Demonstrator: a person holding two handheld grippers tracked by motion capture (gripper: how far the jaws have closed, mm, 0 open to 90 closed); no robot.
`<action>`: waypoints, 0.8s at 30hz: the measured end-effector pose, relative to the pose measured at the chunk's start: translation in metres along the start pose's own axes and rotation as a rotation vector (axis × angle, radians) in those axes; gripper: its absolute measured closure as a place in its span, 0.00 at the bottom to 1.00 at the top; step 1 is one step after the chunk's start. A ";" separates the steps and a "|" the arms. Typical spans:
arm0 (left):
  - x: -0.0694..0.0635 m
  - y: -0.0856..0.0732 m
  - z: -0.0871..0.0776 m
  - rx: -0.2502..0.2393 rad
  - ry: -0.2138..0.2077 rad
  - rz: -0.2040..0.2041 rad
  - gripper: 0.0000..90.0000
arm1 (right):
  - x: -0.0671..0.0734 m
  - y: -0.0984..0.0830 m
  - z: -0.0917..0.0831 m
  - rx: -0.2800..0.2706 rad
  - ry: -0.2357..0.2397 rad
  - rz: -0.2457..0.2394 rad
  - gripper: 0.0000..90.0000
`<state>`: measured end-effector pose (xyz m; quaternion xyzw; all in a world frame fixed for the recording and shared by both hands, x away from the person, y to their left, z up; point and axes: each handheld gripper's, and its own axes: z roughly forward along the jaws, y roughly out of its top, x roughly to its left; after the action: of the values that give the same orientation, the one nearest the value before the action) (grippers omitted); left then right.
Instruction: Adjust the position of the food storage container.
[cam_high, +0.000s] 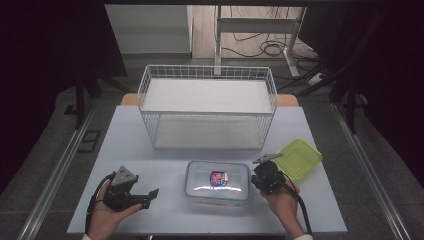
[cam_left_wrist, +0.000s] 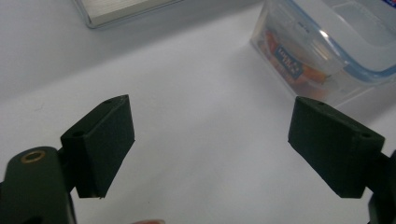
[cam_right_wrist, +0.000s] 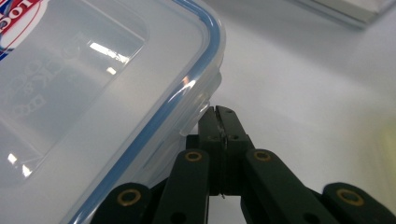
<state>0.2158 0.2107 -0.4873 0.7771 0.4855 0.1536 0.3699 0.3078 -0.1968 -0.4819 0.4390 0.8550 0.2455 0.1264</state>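
A clear lidded food box (cam_high: 217, 182) with a blue seal and a red-and-blue label sits at the table's front middle. In the right gripper view the box (cam_right_wrist: 84, 93) looms close. My right gripper (cam_right_wrist: 218, 112) is shut, and its tips sit just under the lid's edge flap at the box's right side. In the high view that gripper (cam_high: 256, 178) is against the box's right end. My left gripper (cam_high: 150, 196) rests in a hand left of the box, open and holding nothing. In its own view the left gripper (cam_left_wrist: 210, 140) has jaws wide apart, with the box (cam_left_wrist: 327, 46) farther off.
A white wire basket (cam_high: 207, 107) with two shelves stands behind the box. A green lid or tray (cam_high: 299, 159) lies on the table to the right. The white table (cam_high: 165, 165) ends close to the hands at the front edge.
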 end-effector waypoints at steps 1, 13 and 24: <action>0.000 0.000 0.000 0.001 0.000 -0.001 0.16 | 0.003 0.004 0.004 -0.001 0.004 -0.009 1.00; 0.000 -0.001 0.003 0.011 0.006 -0.001 0.16 | 0.013 0.015 0.016 -0.019 0.035 -0.038 1.00; 0.000 -0.001 0.002 0.003 -0.002 -0.027 0.16 | -0.006 0.001 -0.019 -0.130 0.044 0.025 1.00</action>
<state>0.2166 0.2100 -0.4894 0.7711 0.4961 0.1470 0.3712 0.3041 -0.2070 -0.4650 0.4349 0.8343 0.3117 0.1327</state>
